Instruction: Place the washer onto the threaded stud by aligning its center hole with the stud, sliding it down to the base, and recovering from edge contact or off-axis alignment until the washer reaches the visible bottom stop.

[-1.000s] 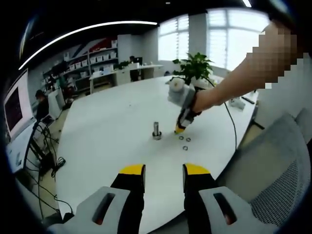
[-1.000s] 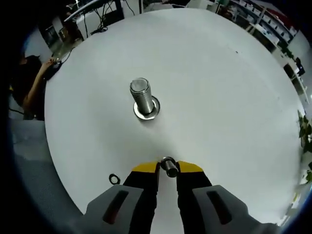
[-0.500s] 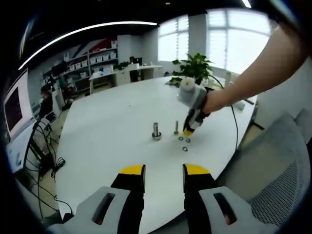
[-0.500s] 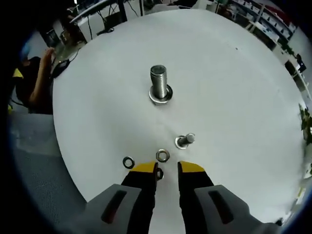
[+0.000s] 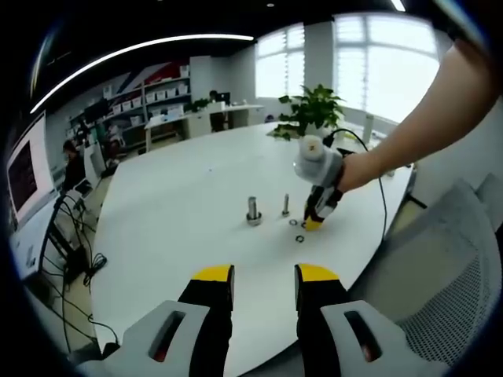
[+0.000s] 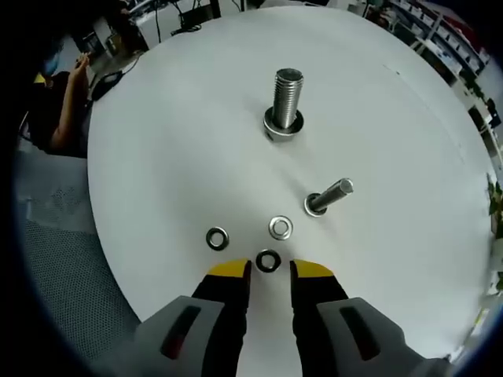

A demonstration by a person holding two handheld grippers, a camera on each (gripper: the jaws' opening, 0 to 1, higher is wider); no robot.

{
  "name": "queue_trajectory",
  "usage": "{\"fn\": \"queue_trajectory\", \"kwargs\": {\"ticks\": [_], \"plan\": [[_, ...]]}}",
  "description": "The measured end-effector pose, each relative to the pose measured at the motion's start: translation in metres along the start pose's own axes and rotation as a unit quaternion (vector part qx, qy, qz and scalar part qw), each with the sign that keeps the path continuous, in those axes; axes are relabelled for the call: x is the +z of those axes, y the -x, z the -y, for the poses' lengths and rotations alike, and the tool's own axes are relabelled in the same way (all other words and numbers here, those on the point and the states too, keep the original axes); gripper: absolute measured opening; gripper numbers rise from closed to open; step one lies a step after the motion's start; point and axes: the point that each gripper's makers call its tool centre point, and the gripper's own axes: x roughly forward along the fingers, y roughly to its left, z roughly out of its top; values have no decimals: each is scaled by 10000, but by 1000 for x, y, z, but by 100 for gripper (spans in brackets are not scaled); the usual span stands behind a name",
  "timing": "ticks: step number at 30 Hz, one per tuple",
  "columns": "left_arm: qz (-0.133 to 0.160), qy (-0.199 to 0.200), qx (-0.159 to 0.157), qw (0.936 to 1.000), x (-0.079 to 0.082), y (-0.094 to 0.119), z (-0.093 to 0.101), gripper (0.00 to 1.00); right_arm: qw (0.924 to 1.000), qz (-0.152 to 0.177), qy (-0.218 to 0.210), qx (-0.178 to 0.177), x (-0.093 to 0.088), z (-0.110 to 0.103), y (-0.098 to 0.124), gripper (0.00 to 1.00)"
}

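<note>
A large threaded stud [image 6: 287, 98] stands upright on the white table [image 6: 157, 157], with a washer [image 6: 283, 130] around its base. To its right stands a thinner stud [image 6: 328, 196]. Three loose washers lie near my right gripper [image 6: 269, 272]: a silver one [image 6: 280, 228], one to the left [image 6: 217, 237], and a dark one [image 6: 268, 260] just ahead of the open jaws. In the left gripper view, the right gripper [image 5: 314, 225] points down at the washers [image 5: 297, 231], right of both studs [image 5: 253, 210]. My left gripper [image 5: 263, 276] is open, hovering near the table's edge.
A grey mesh chair [image 5: 452, 259] stands at the table's right edge. A potted plant [image 5: 313, 106] sits at the far side of the table. A seated person [image 6: 55, 102] is beyond the table's far left edge. Shelves and desks line the back wall.
My right gripper was shut on the thin stud, let it go upright on the table, and pulled back to the loose washers. The left gripper has held still.
</note>
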Motion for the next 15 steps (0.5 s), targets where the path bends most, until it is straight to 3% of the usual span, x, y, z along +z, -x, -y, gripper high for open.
{"fn": "queue_trajectory", "kwargs": {"ticks": [15], "plan": [[15, 10, 40, 10000, 1, 0, -1, 29, 10000, 44, 70, -28, -2, 4, -5, 21]]}}
